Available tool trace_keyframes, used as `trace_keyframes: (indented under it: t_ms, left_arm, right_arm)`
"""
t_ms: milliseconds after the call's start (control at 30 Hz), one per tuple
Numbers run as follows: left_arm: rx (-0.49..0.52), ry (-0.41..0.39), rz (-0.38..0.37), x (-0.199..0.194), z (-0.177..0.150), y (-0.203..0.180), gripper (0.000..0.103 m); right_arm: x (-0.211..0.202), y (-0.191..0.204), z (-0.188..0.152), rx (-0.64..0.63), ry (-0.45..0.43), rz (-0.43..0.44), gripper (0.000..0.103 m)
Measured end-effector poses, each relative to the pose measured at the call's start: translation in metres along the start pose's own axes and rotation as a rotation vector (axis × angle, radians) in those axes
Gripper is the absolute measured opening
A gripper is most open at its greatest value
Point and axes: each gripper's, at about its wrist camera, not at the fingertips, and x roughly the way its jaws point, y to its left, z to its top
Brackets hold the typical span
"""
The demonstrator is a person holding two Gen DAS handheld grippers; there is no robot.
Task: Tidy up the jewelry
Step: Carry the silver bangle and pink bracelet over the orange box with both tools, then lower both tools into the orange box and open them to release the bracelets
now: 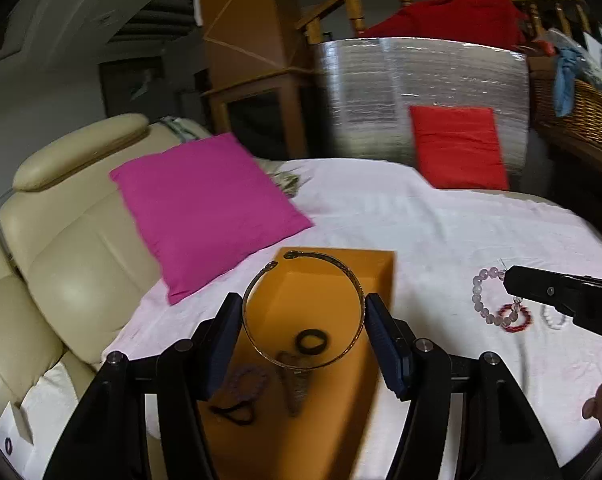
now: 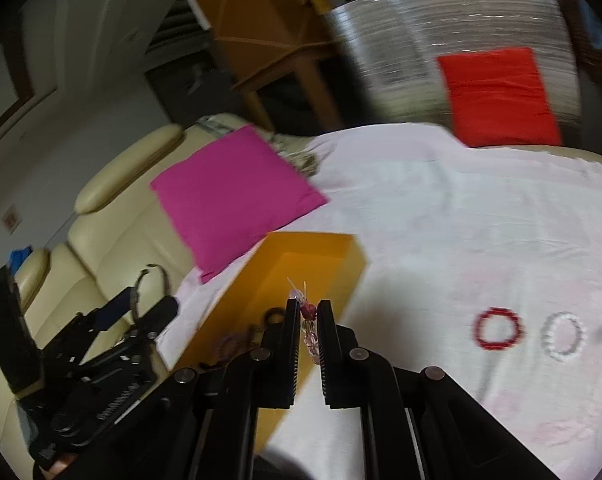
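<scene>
Jewelry is split three ways as I read it: a gold bangle [image 1: 303,312] clamped across its width between my left gripper [image 1: 303,340] pads, a pale pink bead bracelet [image 2: 309,334] pinched in my right gripper [image 2: 309,320] with the jaws nearly together, and two loops lying on the white cloth [image 2: 441,220], a red bracelet [image 2: 497,327] and a white bracelet [image 2: 564,335] just beside it. The relation that matters for me is bangle to orange box [image 1: 325,280]: in the left wrist view the ring hangs directly over the box's open interior, its gap end pointing away from me toward the far wall, its plane tilted, so I judge the drop lies straight ahead and below the jaws. My right gripper sits over the box's near right edge, so its beads are also close to the opening; the left looks the better centred of the two. Inside the box I can make out a dark ring [image 1: 311,342] and a purple bead loop [image 1: 248,378], with something else too blurred to name. The left view shows the bangle's full outline and the box contents under it, which the right view mostly hides behind its own fingers; the right view alone shows both loose bracelets clearly apart from the box, and shows my left gripper [image 2: 141,312] from the side, raised beside the cream sofa [image 2: 113,236]. A magenta cushion [image 1: 209,212] lies just behind the box.
</scene>
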Motion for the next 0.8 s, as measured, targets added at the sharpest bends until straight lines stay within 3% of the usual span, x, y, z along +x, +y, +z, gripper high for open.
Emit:
trace_keyframes:
  t_ms: [333,800]
  left_arm:
    - [-0.046,0.067,0.078,0.031,-0.027,0.041,0.063]
    - [-0.041,0.168,0.082,0.072,-0.061,0.05,0.063]
  right_arm:
    - [0.048,0.053,-0.007,-0.077,0.073,0.065,0.01]
    - [0.1,0.055,-0.026,-0.095,0.164,0.047,0.01]
